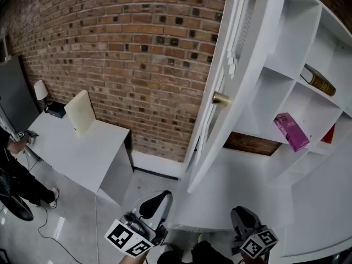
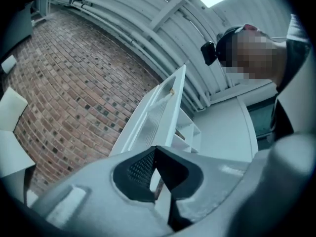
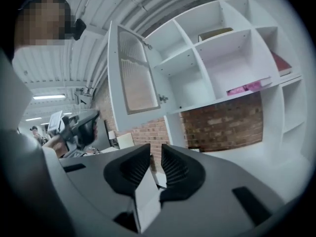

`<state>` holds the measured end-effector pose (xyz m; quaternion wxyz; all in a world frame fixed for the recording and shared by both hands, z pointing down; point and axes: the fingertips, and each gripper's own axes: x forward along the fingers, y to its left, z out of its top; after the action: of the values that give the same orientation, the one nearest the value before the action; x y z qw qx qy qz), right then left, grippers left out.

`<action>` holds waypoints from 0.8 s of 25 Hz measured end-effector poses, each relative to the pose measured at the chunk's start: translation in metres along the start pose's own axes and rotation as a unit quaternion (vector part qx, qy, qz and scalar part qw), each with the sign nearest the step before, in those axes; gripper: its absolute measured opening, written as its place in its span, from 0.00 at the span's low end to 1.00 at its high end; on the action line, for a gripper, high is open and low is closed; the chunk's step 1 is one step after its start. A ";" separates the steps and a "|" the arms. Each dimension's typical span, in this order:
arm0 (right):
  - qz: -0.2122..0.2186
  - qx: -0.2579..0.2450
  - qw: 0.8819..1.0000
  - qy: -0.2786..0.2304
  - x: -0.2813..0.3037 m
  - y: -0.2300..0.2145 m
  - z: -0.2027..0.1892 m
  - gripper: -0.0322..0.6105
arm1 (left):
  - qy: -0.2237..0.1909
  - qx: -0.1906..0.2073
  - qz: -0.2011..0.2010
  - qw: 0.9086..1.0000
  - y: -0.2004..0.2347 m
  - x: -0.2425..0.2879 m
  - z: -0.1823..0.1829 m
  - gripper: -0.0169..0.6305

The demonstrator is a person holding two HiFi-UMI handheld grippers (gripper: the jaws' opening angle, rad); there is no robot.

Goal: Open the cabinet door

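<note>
The white cabinet door (image 1: 231, 81) stands swung open, edge-on in the head view, with its brass knob (image 1: 221, 98) facing left. It also shows in the left gripper view as the door (image 2: 158, 112) and in the right gripper view as the door (image 3: 133, 78) with a ribbed panel. My left gripper (image 1: 157, 202) hangs low, below the door and apart from it, jaws shut on nothing (image 2: 155, 149). My right gripper (image 1: 245, 216) sits low at the right, its jaws (image 3: 156, 149) a narrow gap apart with nothing between them.
Open white shelves (image 1: 297, 32) hold a pink box (image 1: 291, 131), a book (image 1: 319, 80) and a red item (image 1: 329, 135). A white counter (image 1: 247, 175) lies below them. At left, a white table (image 1: 82, 147) carries a cream board (image 1: 81, 111) and lamp (image 1: 40, 89); a person (image 1: 14, 169) stands beside it.
</note>
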<state>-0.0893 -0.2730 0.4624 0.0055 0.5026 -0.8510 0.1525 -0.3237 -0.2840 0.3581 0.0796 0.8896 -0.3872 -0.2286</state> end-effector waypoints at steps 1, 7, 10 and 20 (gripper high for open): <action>-0.014 0.004 1.000 -0.002 -0.008 -0.010 0.002 0.15 | 0.015 -0.009 0.006 1.000 0.002 -0.013 -0.021 0.06; -0.049 0.009 0.999 -0.011 -0.045 -0.049 0.010 0.10 | 0.110 -0.040 0.049 0.992 -0.008 -0.066 -0.114 0.06; -0.041 0.004 0.999 -0.013 -0.063 -0.056 0.011 0.07 | 0.122 -0.016 0.040 0.992 -0.044 -0.064 -0.123 0.06; -0.033 -0.023 0.999 -0.027 -0.196 -0.118 0.009 0.05 | 0.140 0.026 0.050 0.989 -0.185 -0.007 -0.178 0.06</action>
<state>0.1101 -0.1612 0.4518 -0.0007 0.5339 -0.8372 0.1189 -0.1243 -0.1581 0.4588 0.1208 0.8943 -0.4220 -0.0874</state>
